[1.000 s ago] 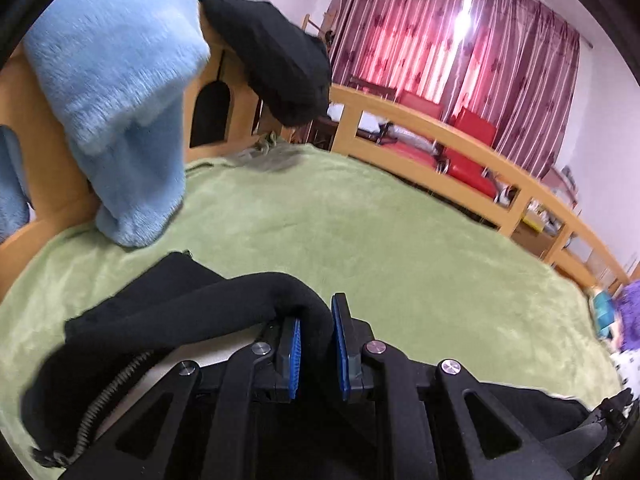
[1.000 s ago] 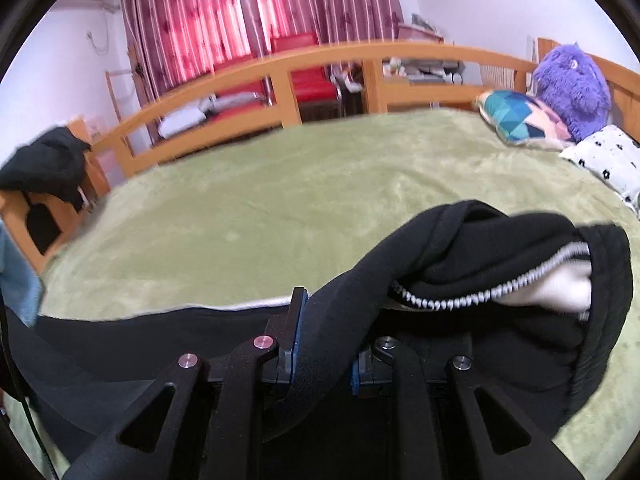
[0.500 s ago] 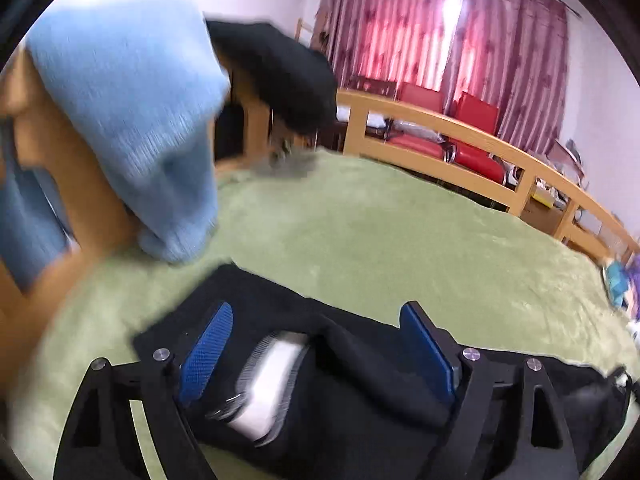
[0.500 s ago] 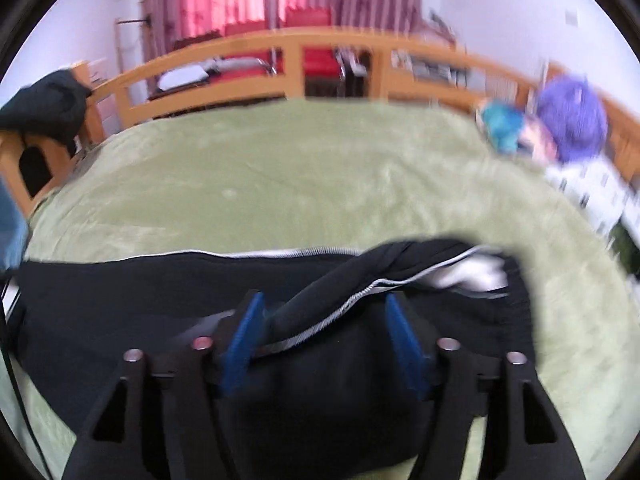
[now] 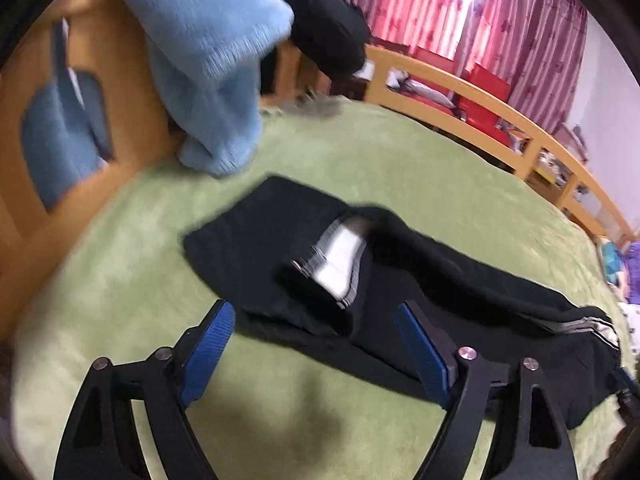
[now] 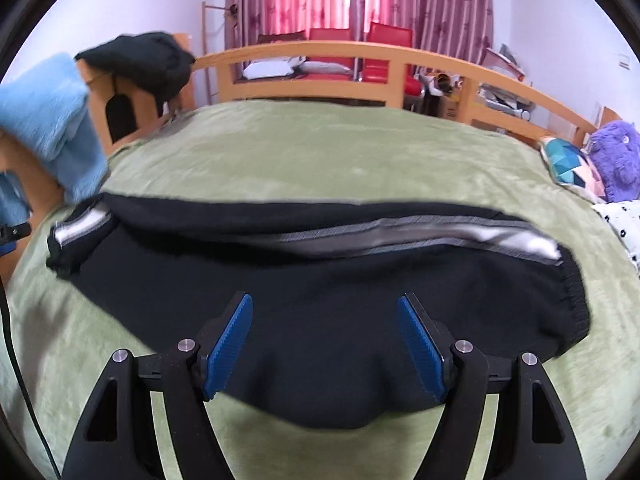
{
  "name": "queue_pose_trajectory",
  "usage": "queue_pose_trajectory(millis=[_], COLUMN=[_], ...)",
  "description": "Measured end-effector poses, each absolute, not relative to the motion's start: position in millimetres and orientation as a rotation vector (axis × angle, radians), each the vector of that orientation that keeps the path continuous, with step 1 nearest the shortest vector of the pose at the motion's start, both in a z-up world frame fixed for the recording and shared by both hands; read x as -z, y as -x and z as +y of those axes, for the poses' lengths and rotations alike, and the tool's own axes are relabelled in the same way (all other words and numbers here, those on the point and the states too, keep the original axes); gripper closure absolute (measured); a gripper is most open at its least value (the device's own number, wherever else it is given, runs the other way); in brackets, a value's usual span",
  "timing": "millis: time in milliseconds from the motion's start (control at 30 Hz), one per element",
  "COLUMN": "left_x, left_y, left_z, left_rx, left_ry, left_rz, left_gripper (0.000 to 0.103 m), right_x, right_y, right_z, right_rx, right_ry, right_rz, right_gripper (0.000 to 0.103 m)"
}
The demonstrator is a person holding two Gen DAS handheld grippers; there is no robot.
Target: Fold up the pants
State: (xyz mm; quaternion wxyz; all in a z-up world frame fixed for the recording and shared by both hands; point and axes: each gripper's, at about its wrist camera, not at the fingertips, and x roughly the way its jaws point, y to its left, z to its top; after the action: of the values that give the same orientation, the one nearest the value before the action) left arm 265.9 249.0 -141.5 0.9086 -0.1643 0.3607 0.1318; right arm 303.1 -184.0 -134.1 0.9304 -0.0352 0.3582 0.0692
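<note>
The pants [image 6: 320,312] lie lengthwise across the bed [image 6: 320,152], long axis crosswise to your tongs; right tongs [image 6: 324,344] released above them, left tongs [image 5: 316,354] narrowing, gripping nothing.

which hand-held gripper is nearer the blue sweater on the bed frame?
Left. The left hand-held gripper sits at the pants end just below the blue sweater; the right hand-held gripper is further along the pants.
</note>
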Motion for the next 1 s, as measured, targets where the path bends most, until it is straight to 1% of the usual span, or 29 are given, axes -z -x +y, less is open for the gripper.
queue_pose_trajectory(millis=[133,233,267,300,333,400,433,600,733,833,933,967,1000], left_x=[166.9,181.4,185.6,188.4,190.2,183.4,171.3,114.8,98.8,83.7,90.6,96.7,101.6], left_y=[-297.1,-323.9,-331.8,-337.8,-345.8,-357.7,-362.2,-386.2,-412.1,-412.5,-416.2,-416.0,-414.2], left_z=[247.7,261.2,266.6,271.0,276.4,284.5,291.6,331.1,335.0,337.6,337.6,335.5,332.1], left_rx=[-0.25,-0.317,-0.325,-0.319,-0.324,-0.31,-0.305,-0.369,-0.383,-0.337,-0.414,-0.459,-0.497], left_ry=[0.336,0.327,0.341,0.355,0.358,0.324,0.298,0.228,0.133,0.17,0.109,0.071,0.022], left_rz=[0.735,0.742,0.755,0.762,0.774,0.765,0.739,0.66,0.705,0.759,0.811,0.812,0.812], left_gripper=[0.023,0.023,0.034,0.048,0.063,0.083,0.086,0.087,0.087,0.086,0.071,0.062,0.055], right_x=[160.9,166.0,167.0,167.3,168.0,170.8,172.2,170.1,168.1,167.2,165.9,165.3,164.8], right_y=[-298.6,-296.2,-296.2,-294.1,-292.5,-291.6,-292.5,-292.0,-292.7,-294.9,-294.6,-294.0,-293.1], right_z=[-173.0,-179.9,-183.0,-185.7,-189.2,-195.3,-198.3,-210.0,-216.1,-217.7,-217.9,-217.0,-216.0], right_rx=[-0.141,-0.139,-0.133,-0.125,-0.119,-0.113,-0.106,-0.059,-0.037,-0.016,-0.024,-0.024,-0.026], right_ry=[0.087,0.091,0.09,0.086,0.077,0.054,0.049,0.032,0.022,0.049,0.051,0.05,0.049], right_rz=[0.777,0.777,0.775,0.771,0.768,0.774,0.784,0.773,0.765,0.766,0.764,0.762,0.763], right_gripper=[0.03,0.03,0.03,0.03,0.03,0.03,0.03,0.03,0.03,0.03,0.03,0.03,0.03])
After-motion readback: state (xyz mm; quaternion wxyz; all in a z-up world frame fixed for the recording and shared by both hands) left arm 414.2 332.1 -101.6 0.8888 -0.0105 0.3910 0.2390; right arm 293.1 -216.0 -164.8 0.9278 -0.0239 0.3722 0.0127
